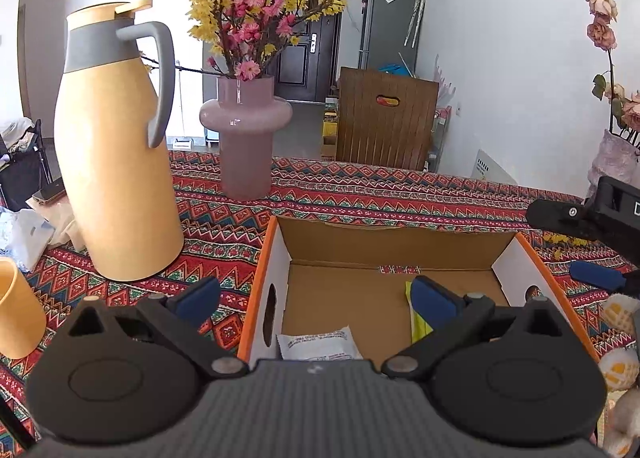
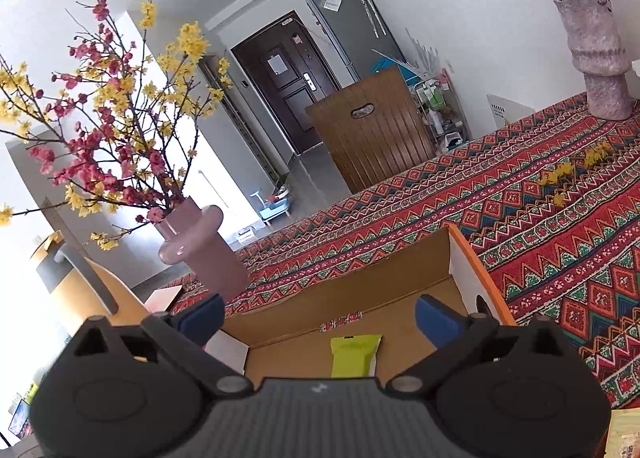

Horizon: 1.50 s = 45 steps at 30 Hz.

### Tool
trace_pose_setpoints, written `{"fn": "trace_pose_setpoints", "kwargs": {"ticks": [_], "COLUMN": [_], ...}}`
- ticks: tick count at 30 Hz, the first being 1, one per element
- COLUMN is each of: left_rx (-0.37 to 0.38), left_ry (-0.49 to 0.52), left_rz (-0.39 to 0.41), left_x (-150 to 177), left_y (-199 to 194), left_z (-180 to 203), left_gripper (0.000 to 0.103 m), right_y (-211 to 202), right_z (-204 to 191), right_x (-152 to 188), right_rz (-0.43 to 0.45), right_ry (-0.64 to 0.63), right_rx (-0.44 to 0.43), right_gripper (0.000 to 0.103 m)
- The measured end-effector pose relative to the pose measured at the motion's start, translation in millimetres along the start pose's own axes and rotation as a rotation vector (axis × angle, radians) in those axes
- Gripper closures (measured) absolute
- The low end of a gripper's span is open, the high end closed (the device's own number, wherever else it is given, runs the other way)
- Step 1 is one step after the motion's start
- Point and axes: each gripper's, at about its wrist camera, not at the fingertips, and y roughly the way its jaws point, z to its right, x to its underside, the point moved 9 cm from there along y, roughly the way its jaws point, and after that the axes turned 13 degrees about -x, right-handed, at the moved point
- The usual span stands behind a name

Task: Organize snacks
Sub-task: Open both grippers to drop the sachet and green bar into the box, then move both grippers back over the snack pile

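Inside cardboard box (image 1: 276, 242): white packet (image 1: 318, 344), print illegible; green packet (image 2: 354, 354) unlabelled.

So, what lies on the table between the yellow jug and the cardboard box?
Nothing: in the left wrist view, only bare patterned tablecloth lies between the yellow jug and the cardboard box. The pink vase stands farther back.

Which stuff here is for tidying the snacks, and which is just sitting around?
For the snack job:
- cardboard box
- white snack packet in the box
- yellow-green snack packet in the box
- left claw, open
- right claw, open

Just sitting around:
- yellow thermos jug
- pink flower vase
- yellow cup
- patterned tablecloth
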Motion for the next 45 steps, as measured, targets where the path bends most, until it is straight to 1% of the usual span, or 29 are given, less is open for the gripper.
{"fn": "trace_pose_setpoints", "kwargs": {"ticks": [8, 17, 24, 32, 39, 45], "left_rx": [0.004, 0.016, 0.021, 0.028, 0.032, 0.022], "left_ry": [-0.017, -0.027, -0.034, -0.034, -0.033, -0.037], "left_rz": [0.029, 0.038, 0.035, 0.024, 0.021, -0.003], "left_x": [8.1, 29.5, 46.0, 66.7, 87.8, 107.8], "left_y": [-38.1, -72.5, -84.6, -91.6, -101.0, -107.2], "left_z": [-15.4, -29.7, -39.4, -44.6, -49.3, -57.1], "left_gripper": [0.0, 0.0, 0.0, 0.0, 0.0, 0.0], "right_y": [-41.1, -87.0, -115.3, -134.8, -155.0, -169.2], "right_z": [-19.9, -29.9, -28.3, -23.6, -12.8, -3.4], "right_x": [7.0, 32.2, 51.5, 77.7, 101.0, 120.1], "right_rz": [0.015, 0.007, 0.002, -0.005, -0.015, -0.034], "right_ry": [-0.054, -0.124, -0.174, -0.214, -0.236, -0.237], "right_rx": [0.003, 0.032, 0.06, 0.078, 0.096, 0.096], "right_gripper": [0.0, 0.0, 0.0, 0.0, 0.0, 0.0]}}
